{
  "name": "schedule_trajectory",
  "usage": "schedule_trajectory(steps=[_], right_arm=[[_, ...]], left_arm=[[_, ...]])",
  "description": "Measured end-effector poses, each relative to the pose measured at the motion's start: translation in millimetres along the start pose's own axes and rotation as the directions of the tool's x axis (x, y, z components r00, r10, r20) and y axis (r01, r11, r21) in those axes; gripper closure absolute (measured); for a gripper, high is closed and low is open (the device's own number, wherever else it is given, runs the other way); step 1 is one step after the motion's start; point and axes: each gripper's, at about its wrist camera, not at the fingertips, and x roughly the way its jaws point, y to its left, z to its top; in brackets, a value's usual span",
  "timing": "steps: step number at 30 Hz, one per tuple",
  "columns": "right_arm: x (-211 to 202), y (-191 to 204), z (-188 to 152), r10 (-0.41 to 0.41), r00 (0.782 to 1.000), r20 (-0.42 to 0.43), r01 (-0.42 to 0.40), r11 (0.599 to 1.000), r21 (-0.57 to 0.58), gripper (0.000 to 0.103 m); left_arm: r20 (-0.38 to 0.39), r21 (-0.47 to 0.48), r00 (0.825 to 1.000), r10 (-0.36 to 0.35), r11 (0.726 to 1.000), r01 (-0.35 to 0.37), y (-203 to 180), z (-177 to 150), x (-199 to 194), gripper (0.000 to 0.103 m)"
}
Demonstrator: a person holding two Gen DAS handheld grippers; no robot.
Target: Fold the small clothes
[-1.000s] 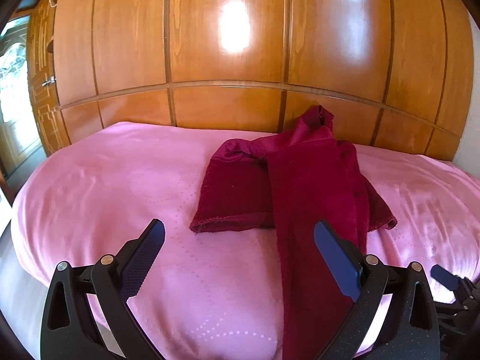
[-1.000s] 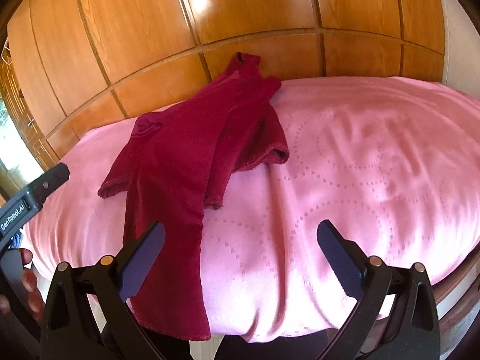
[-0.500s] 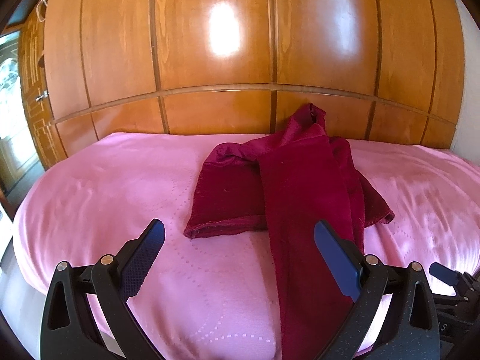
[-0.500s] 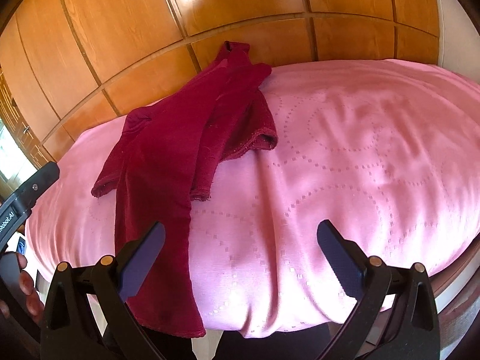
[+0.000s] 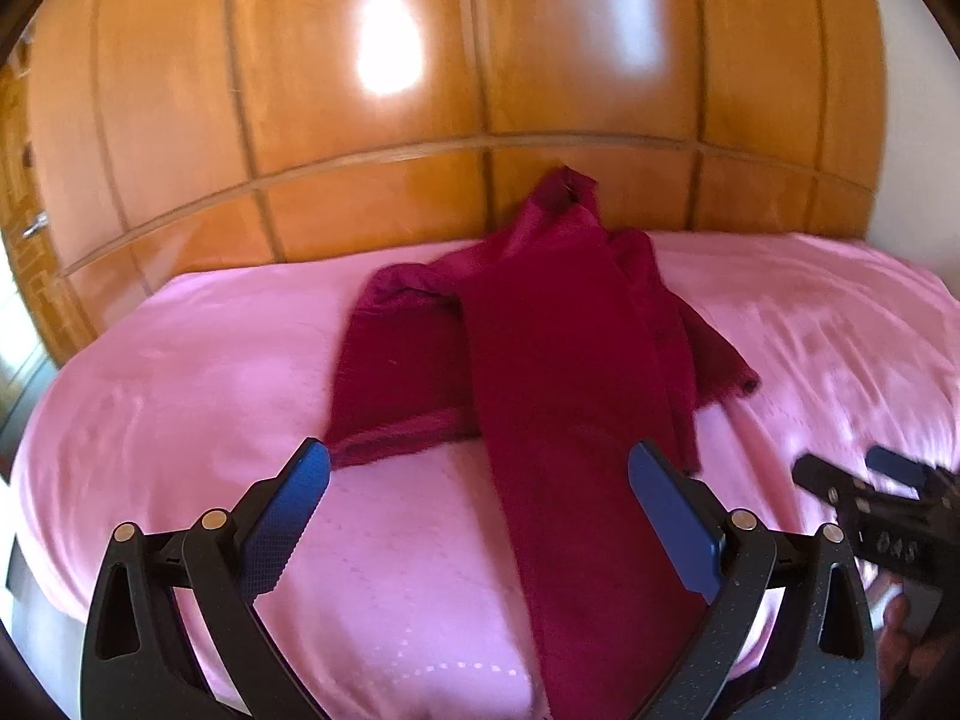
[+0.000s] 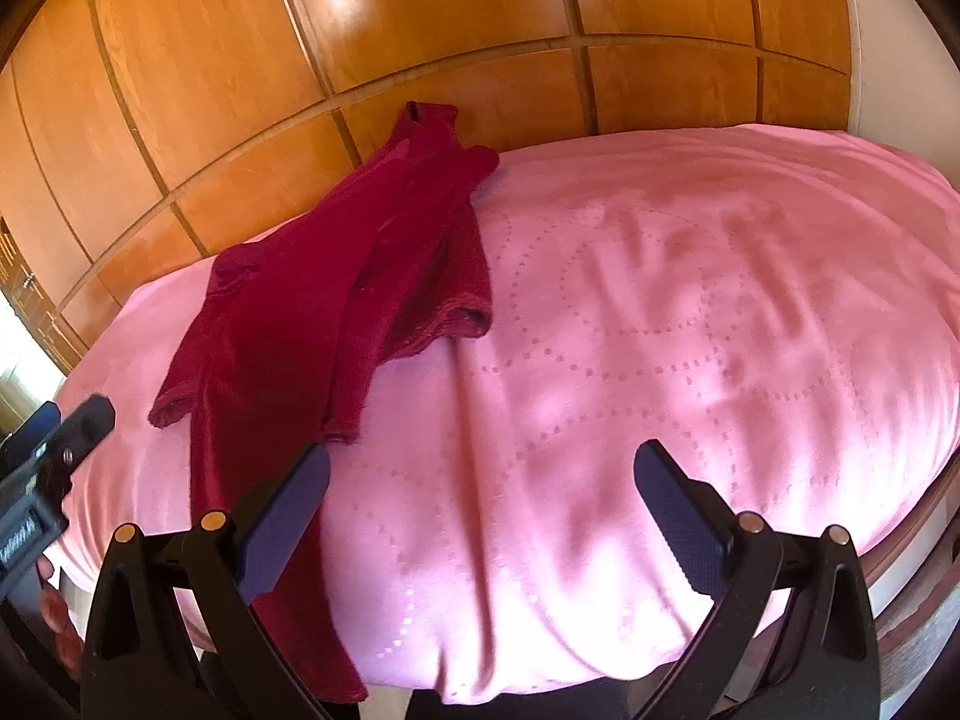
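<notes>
A dark red garment (image 5: 540, 372) lies crumpled on a pink bedspread (image 5: 180, 372), one long part running toward the near edge and hanging over it. My left gripper (image 5: 479, 516) is open just above the near edge, the long part lying between its blue pads (image 5: 672, 516). In the right wrist view the same garment (image 6: 336, 312) lies left of centre on the bedspread (image 6: 690, 330). My right gripper (image 6: 480, 516) is open over bare bedspread, its left finger beside the garment's hanging strip. Each gripper shows at the edge of the other's view: the right gripper (image 5: 864, 498) and the left gripper (image 6: 48, 462).
A glossy wooden panelled wall (image 5: 480, 90) stands directly behind the bed, the garment's far tip resting against it. A pale wall (image 6: 888, 60) lies at the far right. A hand (image 5: 906, 636) holding the right gripper shows low at the right.
Both grippers have drifted over the bed; the garment now sits lower and nearer in the left view. The right gripper has come further into the left view. Both jaws stayed open.
</notes>
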Motion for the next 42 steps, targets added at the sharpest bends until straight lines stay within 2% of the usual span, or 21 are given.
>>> schedule_trajectory(steps=[1,3,6,8,10,12,15,17,19,20,22,24,26,28,32,35,37,40,42], right_arm=[[1.0,-2.8,2.1,-0.010,1.000,0.001,0.010,1.000,0.001,0.002],[3.1,-7.1,6.6,-0.036,0.999,0.010,0.036,0.999,0.001,0.002],[3.9,-16.8,12.9,-0.068,0.998,0.017,0.068,0.998,0.019,0.002],[4.6,-22.9,17.9,-0.093,0.995,0.022,0.093,0.995,0.031,0.002],[5.0,-27.0,22.0,-0.111,0.994,0.024,0.110,0.993,0.037,0.002],[5.3,-28.2,23.8,-0.123,0.992,0.026,0.122,0.992,0.033,0.002],[9.5,-27.1,24.1,-0.136,0.991,0.016,0.136,0.991,0.020,0.002],[13.7,-26.1,23.6,-0.132,0.991,0.003,0.132,0.991,0.015,0.002],[17.9,-23.5,23.4,-0.125,0.992,-0.006,0.125,0.992,0.004,0.002],[19.5,-21.1,23.8,-0.115,0.993,-0.010,0.115,0.993,-0.004,0.002],[22.0,-16.9,25.2,-0.097,0.995,-0.011,0.097,0.995,-0.021,0.002],[25.1,-9.3,29.4,-0.072,0.997,-0.005,0.072,0.996,-0.049,0.002],[29.2,-2.8,34.0,-0.045,0.999,-0.002,0.045,0.996,-0.071,0.002],[35.2,5.3,40.1,-0.017,1.000,-0.007,0.016,0.996,-0.093,0.007],[53.8,26.8,57.5,0.040,0.999,-0.020,-0.042,0.990,-0.136,0.021],[69.8,44.7,68.2,0.086,0.996,-0.039,-0.091,0.983,-0.158,0.025],[83.1,56.5,75.0,0.102,0.993,-0.053,-0.109,0.979,-0.174,0.026],[106.6,69.7,84.9,0.127,0.986,-0.107,-0.143,0.977,-0.159,0.026],[124.1,78.5,89.8,0.132,0.981,-0.141,-0.154,0.976,-0.154,0.026]], left_arm=[[-0.014,0.020,1.000,-0.028,0.999,0.028,-3.2,-0.7,3.4,0.004],[-0.060,0.119,0.992,-0.108,0.986,0.115,-17.2,-6.3,10.6,0.005],[-0.126,0.307,0.971,-0.201,0.923,0.231,-45.7,-23.1,15.7,0.023],[-0.179,0.377,0.955,-0.236,0.880,0.288,-60.6,-36.1,21.2,0.033],[-0.258,0.421,0.930,-0.262,0.836,0.352,-75.3,-51.7,33.0,0.036],[-0.295,0.426,0.919,-0.262,0.825,0.372,-82.1,-61.0,42.4,0.036],[-0.296,0.422,0.915,-0.273,0.822,0.382,-85.6,-65.5,47.4,0.036],[-0.285,0.406,0.916,-0.282,0.830,0.382,-83.4,-66.3,47.5,0.047],[-0.270,0.389,0.916,-0.297,0.837,0.386,-77.8,-62.2,46.8,0.083],[-0.266,0.368,0.914,-0.306,0.844,0.389,-72.1,-59.8,45.5,0.092],[-0.256,0.276,0.893,-0.370,0.857,0.435,-52.9,-50.6,40.4,0.094],[-0.213,0.180,0.873,-0.438,0.861,0.476,-29.3,-37.3,29.5,0.094],[-0.139,0.077,0.863,-0.486,0.863,0.499,1.0,-18.5,17.0,0.094],[-0.039,-0.036,0.855,-0.517,0.856,0.516,38.3,3.3,5.7,0.094],[0.150,-0.211,0.872,-0.466,0.846,0.489,117.6,52.2,-1.6,0.095],[0.223,-0.320,0.900,-0.374,0.844,0.430,170.4,73.1,2.5,0.095],[0.233,-0.396,0.928,-0.291,0.843,0.364,206.2,83.4,13.2,0.095],[0.182,-0.498,0.973,-0.145,0.839,0.218,253.7,101.7,43.8,0.095],[0.139,-0.547,0.986,-0.088,0.824,0.150,273.7,110.6,62.4,0.095]])
